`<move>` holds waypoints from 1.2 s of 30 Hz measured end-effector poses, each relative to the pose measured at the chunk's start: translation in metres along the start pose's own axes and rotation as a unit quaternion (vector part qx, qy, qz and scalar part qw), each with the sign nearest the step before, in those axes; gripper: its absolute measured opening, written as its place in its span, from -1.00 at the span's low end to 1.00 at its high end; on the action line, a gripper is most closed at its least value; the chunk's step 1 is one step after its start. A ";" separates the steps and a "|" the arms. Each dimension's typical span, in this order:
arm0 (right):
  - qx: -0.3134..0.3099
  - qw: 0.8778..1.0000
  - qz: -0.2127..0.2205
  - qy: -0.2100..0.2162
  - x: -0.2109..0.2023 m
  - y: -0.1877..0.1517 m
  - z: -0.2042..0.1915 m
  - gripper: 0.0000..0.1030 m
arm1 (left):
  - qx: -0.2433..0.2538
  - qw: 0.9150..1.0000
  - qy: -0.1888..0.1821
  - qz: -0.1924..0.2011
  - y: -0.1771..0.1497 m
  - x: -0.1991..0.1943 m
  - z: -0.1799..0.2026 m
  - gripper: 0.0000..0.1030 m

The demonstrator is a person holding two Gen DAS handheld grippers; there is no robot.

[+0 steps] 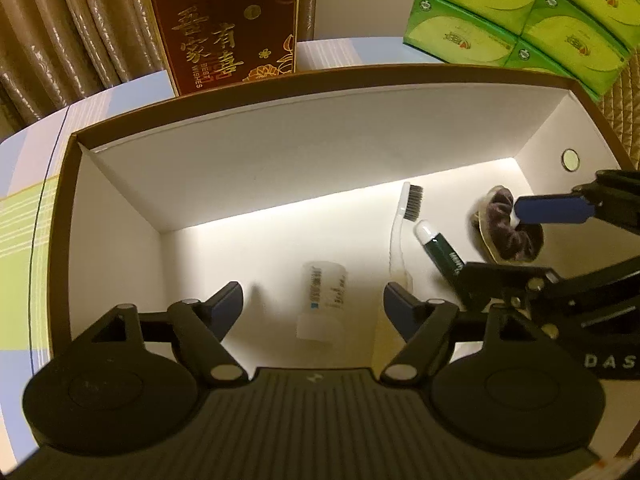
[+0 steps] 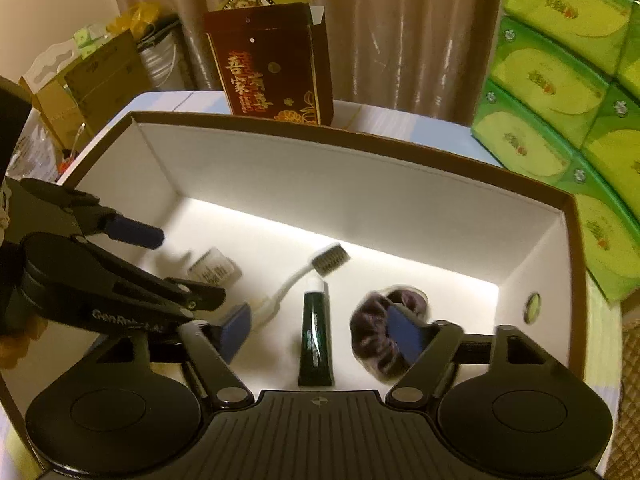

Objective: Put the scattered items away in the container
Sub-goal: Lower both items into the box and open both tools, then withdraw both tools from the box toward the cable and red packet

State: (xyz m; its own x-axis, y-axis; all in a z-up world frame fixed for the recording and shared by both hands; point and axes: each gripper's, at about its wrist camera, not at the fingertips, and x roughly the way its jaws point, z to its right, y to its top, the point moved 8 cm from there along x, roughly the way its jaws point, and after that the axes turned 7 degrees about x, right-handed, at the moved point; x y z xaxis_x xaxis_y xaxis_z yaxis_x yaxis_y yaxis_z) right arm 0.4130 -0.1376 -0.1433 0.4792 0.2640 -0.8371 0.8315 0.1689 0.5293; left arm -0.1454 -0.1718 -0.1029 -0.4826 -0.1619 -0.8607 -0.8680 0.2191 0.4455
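A large box, white inside with a brown rim (image 1: 320, 74) (image 2: 320, 136), holds all the items. A small clear bottle (image 1: 322, 304) (image 2: 212, 270) lies on its floor under my left gripper (image 1: 314, 306) (image 2: 172, 264), which is open with its pads clear of the bottle. To the right lie a white toothbrush (image 1: 400, 232) (image 2: 304, 276), a dark green tube (image 1: 440, 252) (image 2: 316, 340) and a purple scrunchie (image 1: 512, 236) (image 2: 376, 336). My right gripper (image 2: 320, 330) (image 1: 516, 244) is open over the tube, and its right finger overlaps the scrunchie.
A dark red gift box (image 1: 232, 28) (image 2: 272, 72) stands behind the container. Stacked green tissue boxes (image 1: 520, 20) (image 2: 560, 100) rise at the back right. Brown curtains (image 1: 80, 20) hang behind, and cardboard boxes (image 2: 88, 80) sit off the table's left.
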 end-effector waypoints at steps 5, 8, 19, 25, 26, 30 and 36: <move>0.001 1.000 0.006 -0.008 -0.015 -0.006 0.000 0.73 | -0.001 1.000 0.001 -0.001 -0.004 -0.007 0.004 0.57; 0.003 1.000 0.012 -0.012 -0.024 -0.008 0.000 0.78 | -0.005 1.000 -0.002 0.003 -0.005 -0.014 0.007 0.64; 0.020 0.999 0.029 -0.014 -0.060 -0.023 -0.002 0.87 | -0.005 0.999 -0.003 0.032 -0.014 -0.061 0.021 0.81; 0.022 0.999 0.040 -0.014 -0.082 -0.031 -0.005 0.88 | -0.002 0.999 0.005 0.048 -0.020 -0.086 0.028 0.81; 0.023 0.999 0.043 -0.013 -0.086 -0.032 -0.005 0.88 | 0.000 0.999 0.006 0.051 -0.021 -0.091 0.030 0.81; 0.025 0.998 0.054 -0.013 -0.102 -0.034 -0.007 0.88 | 0.004 0.998 0.010 0.067 -0.025 -0.110 0.036 0.81; 0.026 0.997 0.069 -0.011 -0.127 -0.046 -0.011 0.88 | 0.008 0.996 0.007 0.091 -0.039 -0.141 0.049 0.81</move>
State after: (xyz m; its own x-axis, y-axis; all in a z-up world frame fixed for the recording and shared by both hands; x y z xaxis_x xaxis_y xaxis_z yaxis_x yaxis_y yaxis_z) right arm 0.3107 -0.1680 -0.0601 0.5952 0.2610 -0.7600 0.7706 0.0827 0.6319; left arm -0.0381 -0.1100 -0.0108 -0.6339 -0.1318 -0.7621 -0.7637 0.2623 0.5899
